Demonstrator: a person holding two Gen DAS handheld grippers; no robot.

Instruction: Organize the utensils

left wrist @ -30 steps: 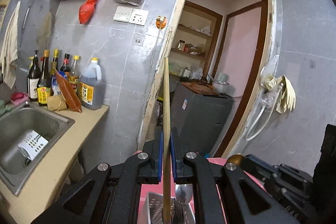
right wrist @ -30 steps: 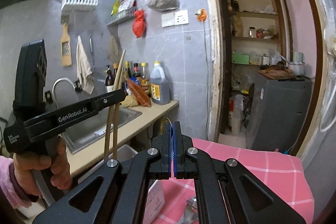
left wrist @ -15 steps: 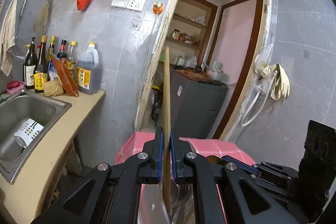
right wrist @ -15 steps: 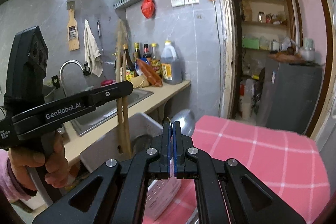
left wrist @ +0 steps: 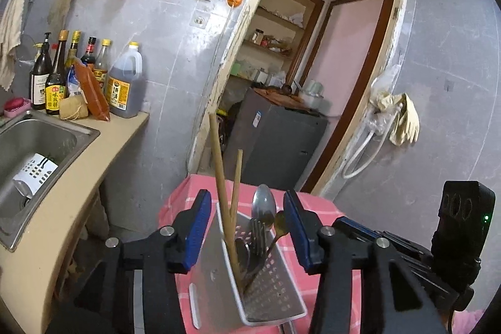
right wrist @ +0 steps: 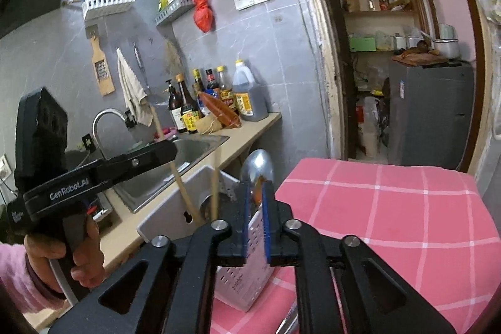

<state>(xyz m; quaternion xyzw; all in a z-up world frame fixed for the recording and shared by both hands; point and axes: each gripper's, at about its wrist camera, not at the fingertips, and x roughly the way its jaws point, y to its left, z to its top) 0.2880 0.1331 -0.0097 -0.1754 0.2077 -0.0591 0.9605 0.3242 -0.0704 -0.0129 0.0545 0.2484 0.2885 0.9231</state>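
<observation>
Left wrist view: your left gripper stands with its jaws apart, having just been opening, and its blue pads press on nothing. Between them rise the chopsticks, loose now and leaning against the near wall of the white caddy. The caddy is perforated and stands on the pink checked cloth. In it, beside the chopsticks, are a steel spoon, a fork and a small gold spoon. At the far right your right gripper shows only from the side. To the left a sink sits in the beige counter, with bottles along the wall.

Right wrist view: your right gripper has a narrow gap between its jaws, which have just been opening. Through the gap you see the caddy's perforated wall and something orange; I cannot tell whether the pads touch either. The steel spoon's bowl sticks up just behind the fingertips. Your left hand, in a pink sleeve, holds the left gripper above the caddy, and the chopsticks lean below it.
</observation>
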